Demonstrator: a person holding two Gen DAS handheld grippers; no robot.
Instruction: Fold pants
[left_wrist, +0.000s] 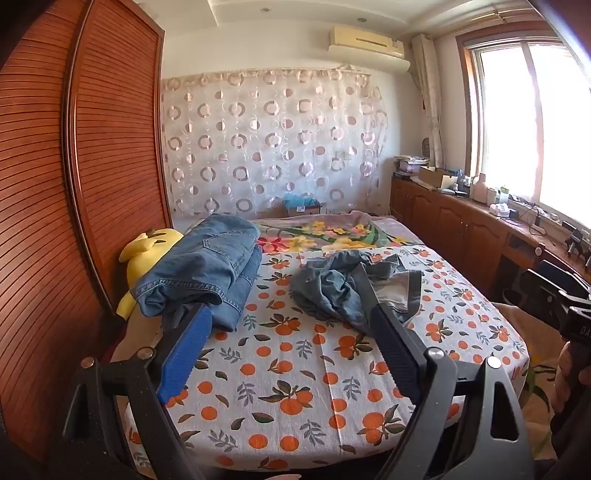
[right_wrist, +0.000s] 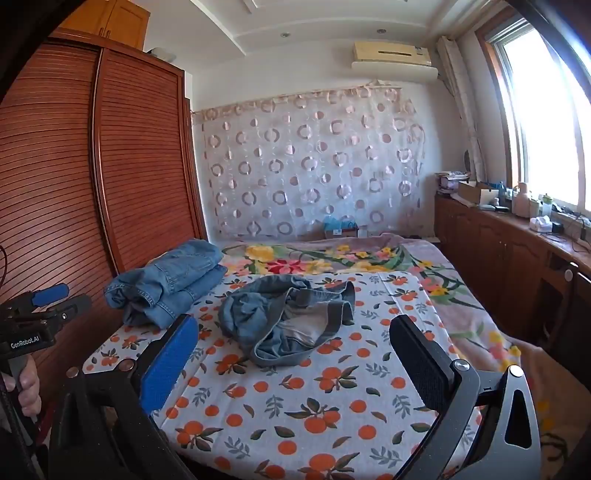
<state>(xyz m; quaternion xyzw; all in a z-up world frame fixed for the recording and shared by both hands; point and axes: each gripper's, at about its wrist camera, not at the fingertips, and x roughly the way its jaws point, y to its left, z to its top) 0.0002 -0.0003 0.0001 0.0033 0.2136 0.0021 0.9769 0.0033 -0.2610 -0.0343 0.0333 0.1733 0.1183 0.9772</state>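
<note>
Pants: we've got the crumpled jeans (right_wrist: 291, 325) sitting mid-frame in the right wrist view, bunched up on the sheet (right_wrist: 295, 413), waistband curling toward the lower middle. In the left wrist view the same heap (left_wrist: 347, 291) sits just right of centre.

Folded pile: a stack of folded jeans (left_wrist: 207, 273) is at centre left of the left view, near the heap but not touching it. Same stack (right_wrist: 166, 288) shows left of centre in the right view.

Left gripper: the left gripper (left_wrist: 290, 319) is spread wide with nothing between its fingers, hanging above the near part of the bed. From the right view we only catch it at the left edge (right_wrist: 51, 299), held in a hand (right_wrist: 26, 380).

Right gripper: the right gripper (right_wrist: 295, 328) is also spread wide and holding nothing, the heap framed between its fingers further up the frame.

Bed: orange-print sheet up front, a floral blanket (right_wrist: 332, 258) across the far part.

Extras: a yellow plush (left_wrist: 147, 254) pokes out left of the stack, against the wardrobe (left_wrist: 74, 184).
</note>
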